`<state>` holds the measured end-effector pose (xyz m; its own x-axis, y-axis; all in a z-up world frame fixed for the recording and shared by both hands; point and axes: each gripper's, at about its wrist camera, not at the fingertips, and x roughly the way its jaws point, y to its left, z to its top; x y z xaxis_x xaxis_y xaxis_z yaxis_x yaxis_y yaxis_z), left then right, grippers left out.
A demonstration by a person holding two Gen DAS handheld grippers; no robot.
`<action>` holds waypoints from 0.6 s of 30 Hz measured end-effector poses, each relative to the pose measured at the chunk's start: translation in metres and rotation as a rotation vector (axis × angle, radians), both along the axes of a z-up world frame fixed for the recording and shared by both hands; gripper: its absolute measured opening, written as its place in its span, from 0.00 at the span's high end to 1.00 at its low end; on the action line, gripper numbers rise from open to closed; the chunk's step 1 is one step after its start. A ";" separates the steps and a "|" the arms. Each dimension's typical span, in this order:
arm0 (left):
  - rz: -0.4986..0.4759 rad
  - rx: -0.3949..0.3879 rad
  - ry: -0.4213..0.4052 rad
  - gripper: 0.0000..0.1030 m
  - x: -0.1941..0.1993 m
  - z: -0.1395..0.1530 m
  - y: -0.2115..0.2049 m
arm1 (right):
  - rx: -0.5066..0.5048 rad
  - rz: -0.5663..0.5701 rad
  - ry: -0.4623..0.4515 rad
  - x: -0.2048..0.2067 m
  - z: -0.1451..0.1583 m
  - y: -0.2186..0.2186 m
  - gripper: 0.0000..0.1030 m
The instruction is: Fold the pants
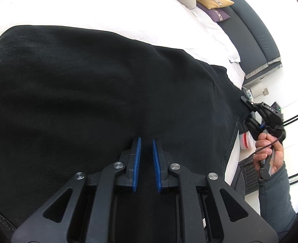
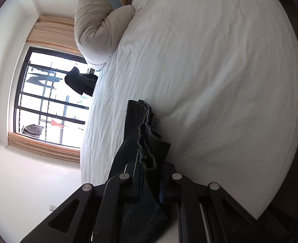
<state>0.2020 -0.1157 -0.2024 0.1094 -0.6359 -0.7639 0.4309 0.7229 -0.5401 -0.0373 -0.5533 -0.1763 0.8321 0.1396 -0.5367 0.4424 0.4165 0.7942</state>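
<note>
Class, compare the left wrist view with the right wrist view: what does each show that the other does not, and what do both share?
Only the left wrist view shows the left gripper, jaws slightly apart over the spread black pants, and the person's right hand. Only the right wrist view shows the window and the right gripper shut on the pants' edge. Both show the pants, white bed and beige bundle.

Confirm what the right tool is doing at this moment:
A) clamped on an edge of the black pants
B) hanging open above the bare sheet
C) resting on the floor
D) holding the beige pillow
A: in the right wrist view the right tool has black pants fabric bunched between its fingers, and the left wrist view shows it at the garment's edge by the side of the bed.
</note>
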 end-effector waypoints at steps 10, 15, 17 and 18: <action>0.062 -0.067 0.027 0.95 -0.003 0.004 0.024 | -0.685 0.788 0.040 0.072 0.069 0.252 0.89; 0.119 -0.079 0.006 0.95 -0.012 0.016 0.059 | -0.735 0.908 0.095 0.075 0.039 0.310 0.89; 0.163 -0.105 0.016 0.95 -0.012 0.020 0.078 | -0.747 0.898 0.099 0.075 0.038 0.314 0.89; 0.184 -0.122 0.029 0.95 -0.012 0.022 0.088 | -0.756 0.894 0.098 0.076 0.039 0.315 0.89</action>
